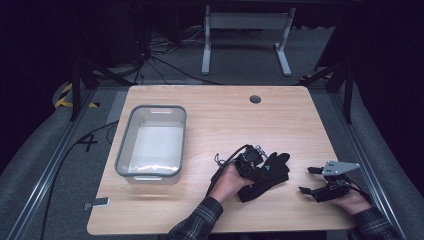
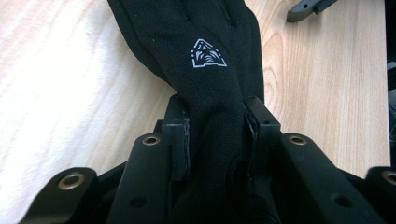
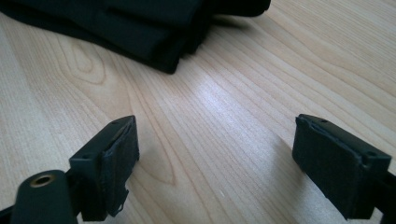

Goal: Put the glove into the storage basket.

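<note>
A pair of black gloves (image 1: 267, 172) lies on the wooden table (image 1: 225, 115), right of centre near the front. My left gripper (image 1: 252, 165) is shut on the top black glove (image 2: 205, 51), whose back carries a white triangular logo; the cloth is pinched between the two jaws. To the right, my right gripper (image 1: 307, 180) hovers just above the table, open, with bare wood between its pads (image 3: 119, 158). The gloves' cuffs (image 3: 140, 28) lie ahead of it, a short way off.
A grey-rimmed white plastic bin (image 1: 152, 142) stands on the left half of the table, with nothing visible inside. A round cable hole (image 1: 255, 99) sits near the far edge. A small grey tab (image 1: 97, 203) lies at the front left corner.
</note>
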`<state>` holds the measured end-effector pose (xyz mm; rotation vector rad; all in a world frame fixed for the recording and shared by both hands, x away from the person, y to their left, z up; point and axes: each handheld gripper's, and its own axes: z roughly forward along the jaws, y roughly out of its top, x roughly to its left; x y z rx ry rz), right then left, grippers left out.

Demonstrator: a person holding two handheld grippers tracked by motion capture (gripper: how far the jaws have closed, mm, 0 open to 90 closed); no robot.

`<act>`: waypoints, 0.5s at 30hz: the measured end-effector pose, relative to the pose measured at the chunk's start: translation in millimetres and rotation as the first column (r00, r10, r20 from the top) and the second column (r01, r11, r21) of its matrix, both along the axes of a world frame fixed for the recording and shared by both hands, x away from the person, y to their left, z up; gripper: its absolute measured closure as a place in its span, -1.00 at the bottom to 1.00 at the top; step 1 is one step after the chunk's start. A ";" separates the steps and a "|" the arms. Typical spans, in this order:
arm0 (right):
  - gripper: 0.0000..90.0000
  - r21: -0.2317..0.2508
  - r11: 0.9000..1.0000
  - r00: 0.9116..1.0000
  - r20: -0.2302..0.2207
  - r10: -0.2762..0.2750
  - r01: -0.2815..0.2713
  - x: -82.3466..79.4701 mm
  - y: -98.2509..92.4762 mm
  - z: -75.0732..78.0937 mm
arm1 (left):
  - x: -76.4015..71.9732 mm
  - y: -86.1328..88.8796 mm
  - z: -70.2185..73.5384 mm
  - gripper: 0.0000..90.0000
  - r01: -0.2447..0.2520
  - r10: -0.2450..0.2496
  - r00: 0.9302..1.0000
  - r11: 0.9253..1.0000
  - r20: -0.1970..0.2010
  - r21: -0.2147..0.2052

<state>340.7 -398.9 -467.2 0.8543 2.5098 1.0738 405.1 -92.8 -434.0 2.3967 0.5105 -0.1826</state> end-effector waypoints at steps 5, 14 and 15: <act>-0.66 0.000 1.000 1.000 0.000 0.000 0.000 0.0 -0.1 0.0 | 1.2 6.9 13.8 0.50 -0.014 0.015 1.000 1.000 0.026 -0.011; -0.86 -0.015 1.000 1.000 -0.010 0.008 -0.008 0.9 1.2 -0.7 | 6.2 30.3 41.1 0.49 -0.072 0.073 0.995 0.997 0.072 -0.011; -0.89 -0.019 1.000 1.000 -0.011 0.004 -0.004 1.1 1.3 -0.8 | 6.8 34.4 44.6 0.49 -0.084 0.085 0.994 0.996 0.072 -0.021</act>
